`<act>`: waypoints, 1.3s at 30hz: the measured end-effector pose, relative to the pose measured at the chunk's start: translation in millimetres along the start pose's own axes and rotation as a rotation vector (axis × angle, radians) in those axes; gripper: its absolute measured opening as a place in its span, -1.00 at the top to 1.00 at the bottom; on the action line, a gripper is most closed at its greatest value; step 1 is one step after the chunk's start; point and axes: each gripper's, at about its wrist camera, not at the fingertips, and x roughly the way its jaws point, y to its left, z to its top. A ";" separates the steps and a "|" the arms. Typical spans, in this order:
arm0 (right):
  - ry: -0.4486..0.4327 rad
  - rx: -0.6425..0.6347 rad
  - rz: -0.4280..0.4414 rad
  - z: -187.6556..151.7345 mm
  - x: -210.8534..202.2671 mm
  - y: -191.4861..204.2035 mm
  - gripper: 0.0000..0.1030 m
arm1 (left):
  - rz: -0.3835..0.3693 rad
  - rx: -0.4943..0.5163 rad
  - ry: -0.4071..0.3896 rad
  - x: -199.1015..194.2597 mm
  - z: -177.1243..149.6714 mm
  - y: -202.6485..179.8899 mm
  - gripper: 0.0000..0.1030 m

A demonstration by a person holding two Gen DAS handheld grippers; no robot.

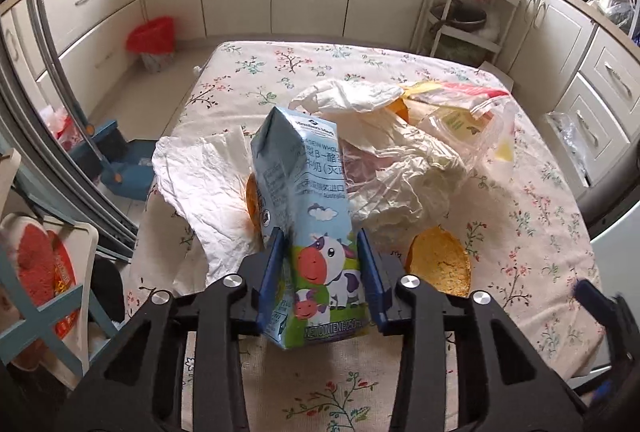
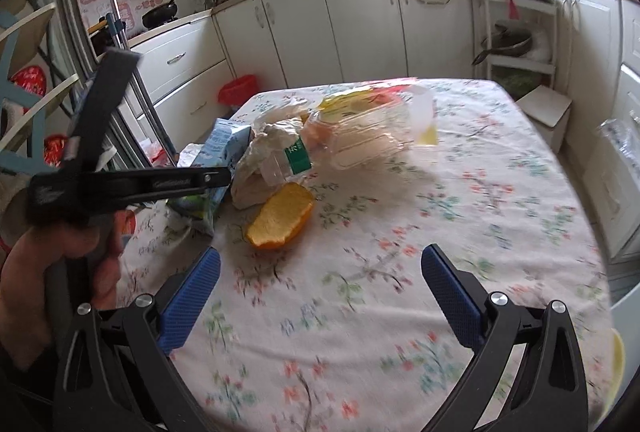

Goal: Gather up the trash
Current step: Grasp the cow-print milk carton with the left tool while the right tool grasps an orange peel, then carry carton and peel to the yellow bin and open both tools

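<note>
Kitchen worktop (image 2: 460, 192) holds trash near its left edge. We note the left hand-held gripper (image 1: 322, 264) clamps the carton (image 1: 308, 200); right hand-held gripper (image 2: 320, 284) gapes empty. Next: bin (image 1: 154, 42) drop.

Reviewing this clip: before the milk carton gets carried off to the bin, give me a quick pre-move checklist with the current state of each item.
1. Left gripper shut on the milk carton, pads on both side faces: ok.
2. Carton clear of the table: cannot tell; its base is hidden behind the gripper.
3. Carton sealed, no drip: cannot tell.
4. Right gripper open and holding nothing, free for the next item: ok.
5. Red-lined bin on the floor beyond the table is in view: ok.
6. Trash left to collect, orange peel, plastic bottle, crumpled tissue: not ok, still on the floral tablecloth.
</note>
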 end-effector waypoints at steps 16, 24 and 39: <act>0.149 0.053 0.068 19.4 66.1 2.4 0.49 | -0.016 -0.003 0.015 -0.9 1.1 17.4 0.40; 0.134 0.040 0.107 10.5 35.1 -8.1 0.86 | -0.017 -0.003 -0.127 -46.4 -8.4 18.9 0.42; 0.191 0.040 0.089 0.7 51.2 -3.4 0.82 | -0.064 -0.005 -0.173 -75.3 -35.4 17.9 0.42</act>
